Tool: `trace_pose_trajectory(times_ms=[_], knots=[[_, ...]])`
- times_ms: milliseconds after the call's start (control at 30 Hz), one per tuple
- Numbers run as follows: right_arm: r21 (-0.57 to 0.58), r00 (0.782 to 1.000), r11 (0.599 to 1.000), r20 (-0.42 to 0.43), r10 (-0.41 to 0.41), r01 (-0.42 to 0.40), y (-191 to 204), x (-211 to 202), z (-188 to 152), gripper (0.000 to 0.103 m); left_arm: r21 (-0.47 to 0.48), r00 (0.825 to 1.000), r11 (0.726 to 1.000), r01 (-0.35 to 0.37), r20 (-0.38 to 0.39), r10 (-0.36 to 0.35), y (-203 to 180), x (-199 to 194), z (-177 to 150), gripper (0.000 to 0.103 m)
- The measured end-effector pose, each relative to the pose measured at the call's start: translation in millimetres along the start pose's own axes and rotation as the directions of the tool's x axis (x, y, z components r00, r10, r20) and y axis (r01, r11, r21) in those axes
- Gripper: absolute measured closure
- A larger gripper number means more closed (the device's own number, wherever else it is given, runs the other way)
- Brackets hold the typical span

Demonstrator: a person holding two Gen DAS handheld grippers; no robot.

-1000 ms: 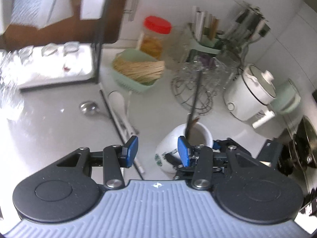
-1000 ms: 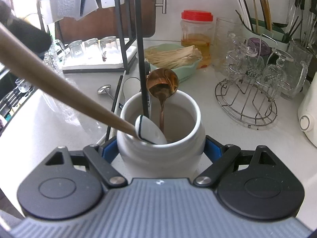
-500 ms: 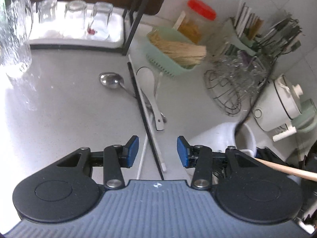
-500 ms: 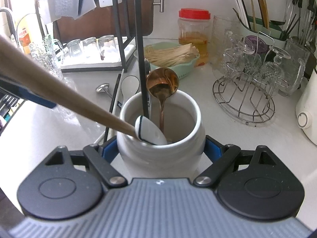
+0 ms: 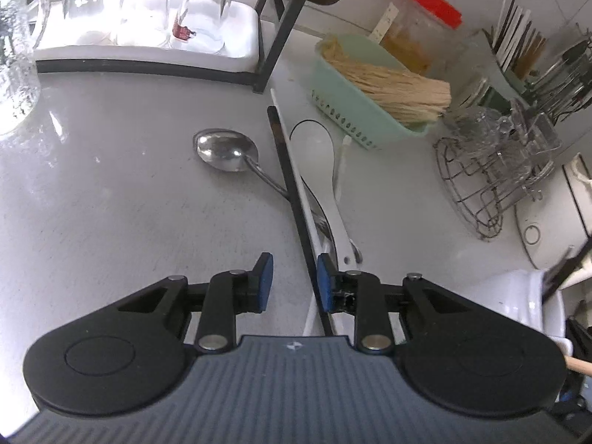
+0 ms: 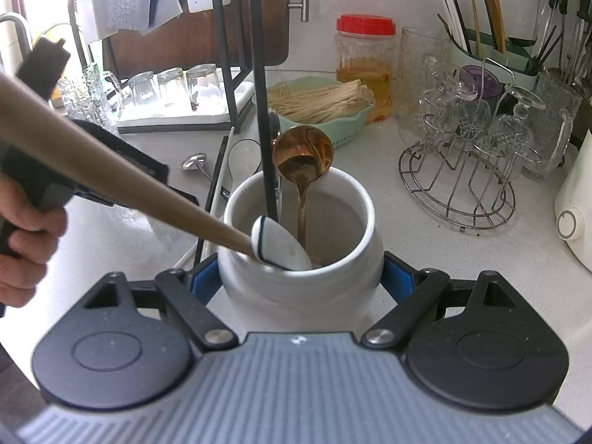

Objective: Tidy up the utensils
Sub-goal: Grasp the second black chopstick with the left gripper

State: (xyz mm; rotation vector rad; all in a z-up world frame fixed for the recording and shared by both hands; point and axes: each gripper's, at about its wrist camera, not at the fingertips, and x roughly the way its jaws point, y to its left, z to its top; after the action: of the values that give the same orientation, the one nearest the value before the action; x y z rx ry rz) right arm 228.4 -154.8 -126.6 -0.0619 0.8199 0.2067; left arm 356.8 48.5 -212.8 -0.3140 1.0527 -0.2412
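White jar (image 6: 296,255) clamped between the blue pads of the right hand-held gripper (image 6: 296,277), standing upright on the grey surface (image 6: 425,244). Inside the jar: copper spoon (image 6: 302,155) bowl-up, black chopstick (image 6: 261,111) upright against the far rim, and a wooden-handled white spoon (image 6: 281,246) leaning out over the near-left rim. Same jar at far right edge of the left wrist view (image 5: 518,296).

Left hand-held gripper (image 5: 292,281) empty, jaws parted to a moderate gap, low over the near ends of the loose utensils on the surface (image 5: 129,203). Black chopstick (image 5: 292,199) passing just inside the right pad; white chopstick (image 5: 296,174) lying alongside it. Steel spoon (image 5: 225,150) bowl-up to the left, handle running under the chopsticks. White rice paddle (image 5: 322,155) just right of them.

Beyond: green basket (image 5: 355,118) of pale straw-like sticks, red-lidded jar (image 5: 421,33), wire rack (image 5: 492,170) with glassware, inverted glasses (image 5: 148,3) on a white tray.
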Motion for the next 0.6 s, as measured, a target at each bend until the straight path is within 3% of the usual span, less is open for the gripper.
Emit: trace_pose_trajectory(times_ms=[267,367,600], knots=[[-0.004,1.0,1.0,-0.004,0.003,-0.003,0,0,1,0.012,0.059,0.999,0.998,-0.038,0.008,0.038,-12,14,4,0.073],[-0.004,1.0,1.0,-0.006,0.004,-0.004,-1,0,1,0.012,0.105,0.995,0.99,-0.095,0.014,0.094,-19,14,2,0.075],[-0.002,1.0,1.0,-0.009,0.004,-0.004,-1,1,1,0.012,0.099,0.994,0.989,-0.107,-0.001,0.108,-17,14,5,0.077]])
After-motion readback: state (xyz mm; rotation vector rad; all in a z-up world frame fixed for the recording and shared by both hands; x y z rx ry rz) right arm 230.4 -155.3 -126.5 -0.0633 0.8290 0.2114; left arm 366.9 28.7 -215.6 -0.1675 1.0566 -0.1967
